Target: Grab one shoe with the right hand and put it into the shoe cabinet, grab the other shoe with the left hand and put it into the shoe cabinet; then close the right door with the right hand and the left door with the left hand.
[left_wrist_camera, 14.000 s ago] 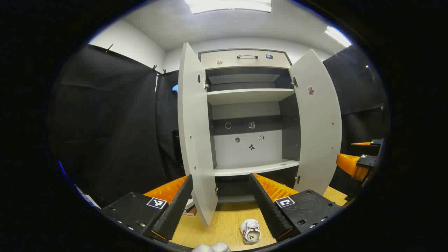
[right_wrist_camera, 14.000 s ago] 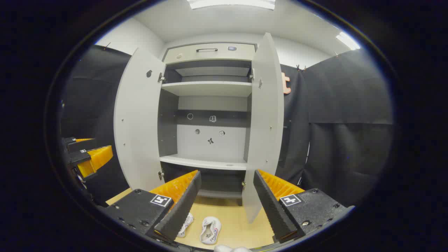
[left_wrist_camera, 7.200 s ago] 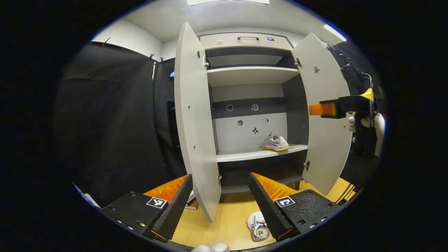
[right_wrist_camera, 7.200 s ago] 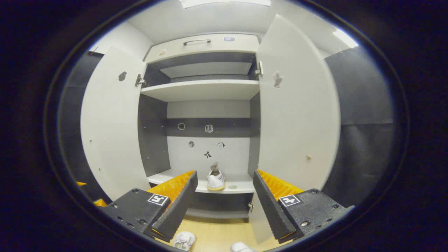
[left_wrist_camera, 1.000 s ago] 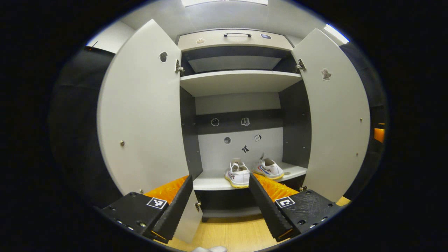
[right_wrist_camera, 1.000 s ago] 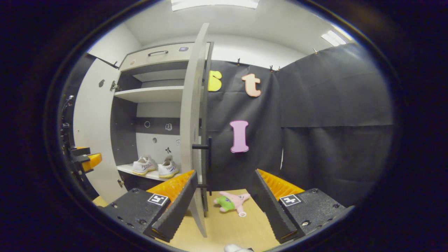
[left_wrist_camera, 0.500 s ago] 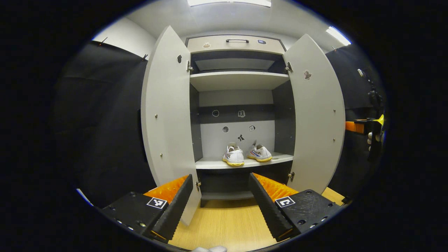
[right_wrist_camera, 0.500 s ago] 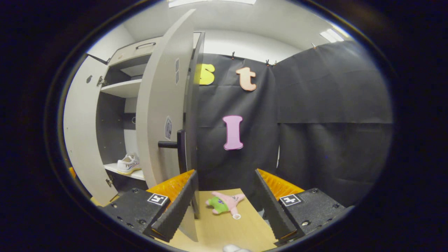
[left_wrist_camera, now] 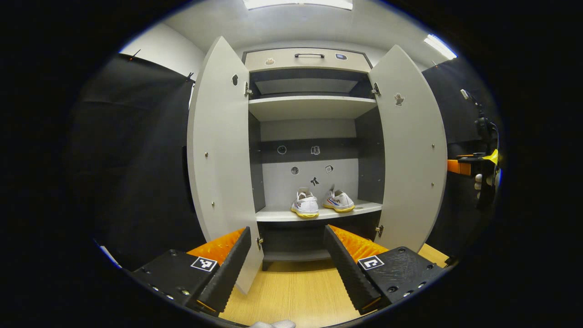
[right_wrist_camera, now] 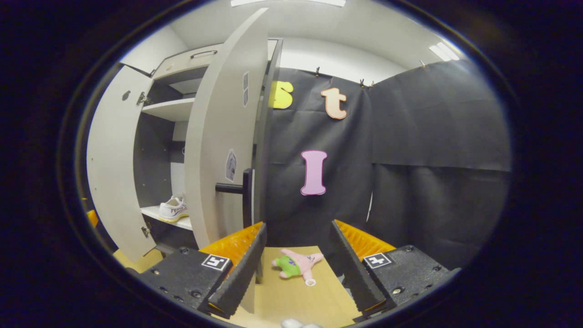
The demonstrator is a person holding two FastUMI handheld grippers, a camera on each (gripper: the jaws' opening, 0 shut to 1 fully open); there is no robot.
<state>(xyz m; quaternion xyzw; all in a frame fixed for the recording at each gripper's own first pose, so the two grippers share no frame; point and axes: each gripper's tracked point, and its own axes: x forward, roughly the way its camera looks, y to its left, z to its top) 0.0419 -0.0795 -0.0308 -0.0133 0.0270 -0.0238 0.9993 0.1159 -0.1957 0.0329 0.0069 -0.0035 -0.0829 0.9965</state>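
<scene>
Both sneakers [left_wrist_camera: 322,202] sit on the shoe cabinet shelf [left_wrist_camera: 314,213]; the right gripper [right_wrist_camera: 296,269], jaws apart and empty, flanks the right door [right_wrist_camera: 218,150] to push it; the left gripper [left_wrist_camera: 287,266], jaws apart, waits.

Two shoes [left_wrist_camera: 322,202] side by side on cabinet shelf [left_wrist_camera: 273,215], between open doors; plush toy [right_wrist_camera: 297,264] on floor, 3 o'clock of right door [right_wrist_camera: 223,150]

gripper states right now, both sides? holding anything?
Left gripper: open, empty, facing the open shoe cabinet.
Right gripper: open, empty, beside the right door, outer side.
</scene>
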